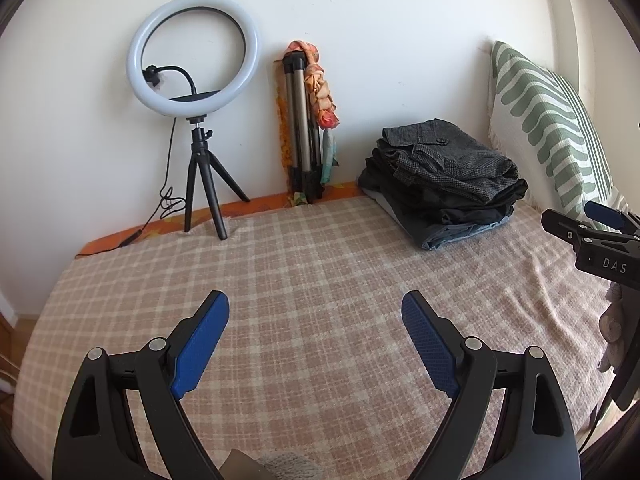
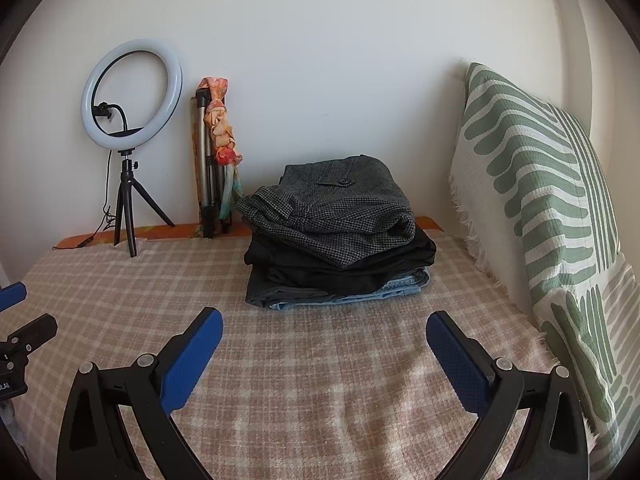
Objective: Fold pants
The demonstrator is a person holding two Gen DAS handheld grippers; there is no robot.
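A stack of folded pants (image 2: 340,236) lies at the back of the bed, grey houndstooth pair on top, black pairs under it, blue jeans at the bottom. It also shows in the left wrist view (image 1: 444,184) at the back right. My left gripper (image 1: 316,308) is open and empty above the plaid blanket (image 1: 300,264), well short of the stack. My right gripper (image 2: 324,324) is open and empty just in front of the stack. The right gripper also shows at the right edge of the left wrist view (image 1: 580,220).
A ring light on a small tripod (image 1: 196,92) and a folded tripod with an orange scarf (image 1: 306,120) stand against the back wall. A green-striped pillow (image 2: 552,216) leans at the right. The bed's left edge (image 1: 36,320) drops off.
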